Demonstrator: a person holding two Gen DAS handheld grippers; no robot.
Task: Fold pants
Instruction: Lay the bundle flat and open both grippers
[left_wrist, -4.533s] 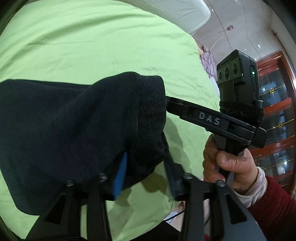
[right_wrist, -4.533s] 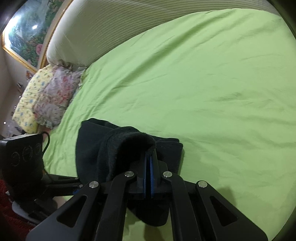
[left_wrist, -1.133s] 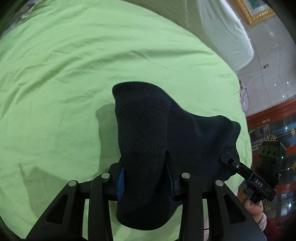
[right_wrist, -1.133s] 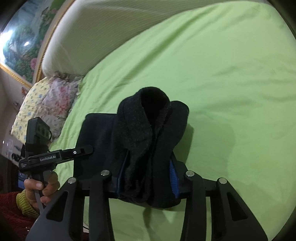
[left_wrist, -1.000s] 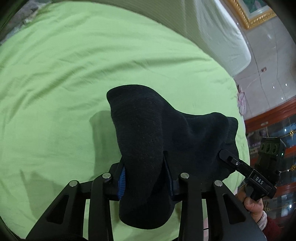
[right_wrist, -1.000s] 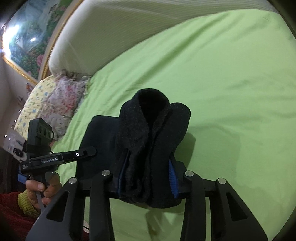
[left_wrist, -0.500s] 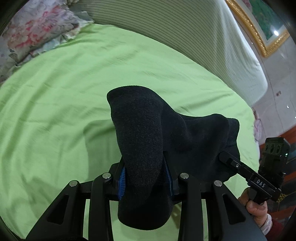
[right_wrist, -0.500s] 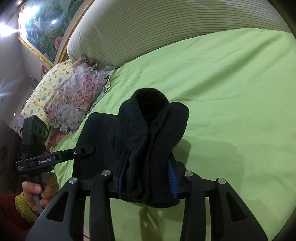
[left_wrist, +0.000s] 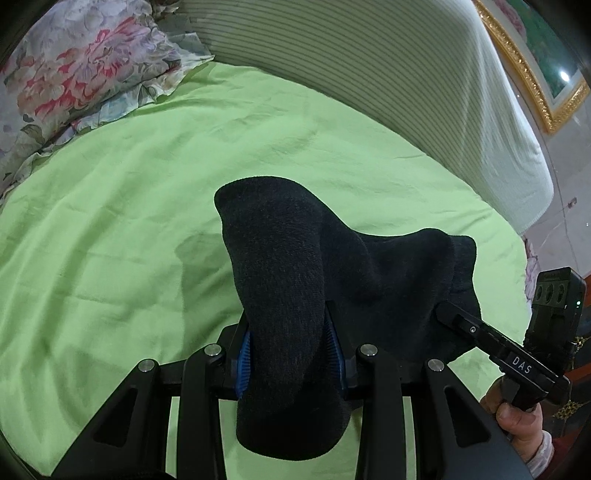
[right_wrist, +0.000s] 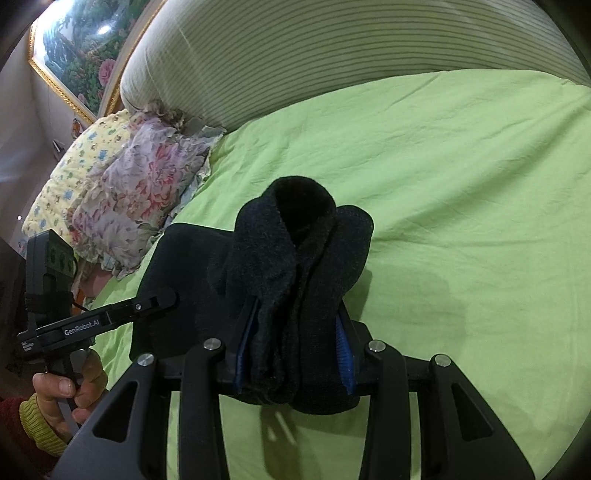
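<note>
Here we hold the folded black fleece pants (left_wrist: 295, 295) up over the light green bedsheet (left_wrist: 110, 221), one thick bundled end in each tool. Our left gripper (left_wrist: 291, 354) is clamped on a rolled wad of the dark cloth, which bulges up past the blue-lined fingers (left_wrist: 242, 358) and hangs down below them. Our right gripper (right_wrist: 293, 354) squeezes its own end the same way, the fuzzy layers standing up between its blue pads (right_wrist: 343, 350). The rest of the garment stretches between the two tools, and a soft shadow falls on the sheet under it. In the left wrist view the right tool shows at the near right, gripped by a bare hand (left_wrist: 517, 417). At the far side lies a pale striped bolster (right_wrist: 332, 55) along the sheet's edge. To the far left sit a floral pillow (right_wrist: 140, 192) and a yellow patterned pillow (right_wrist: 70, 173), touching each other. A gold-framed painting (right_wrist: 77, 55) hangs beyond them.
</note>
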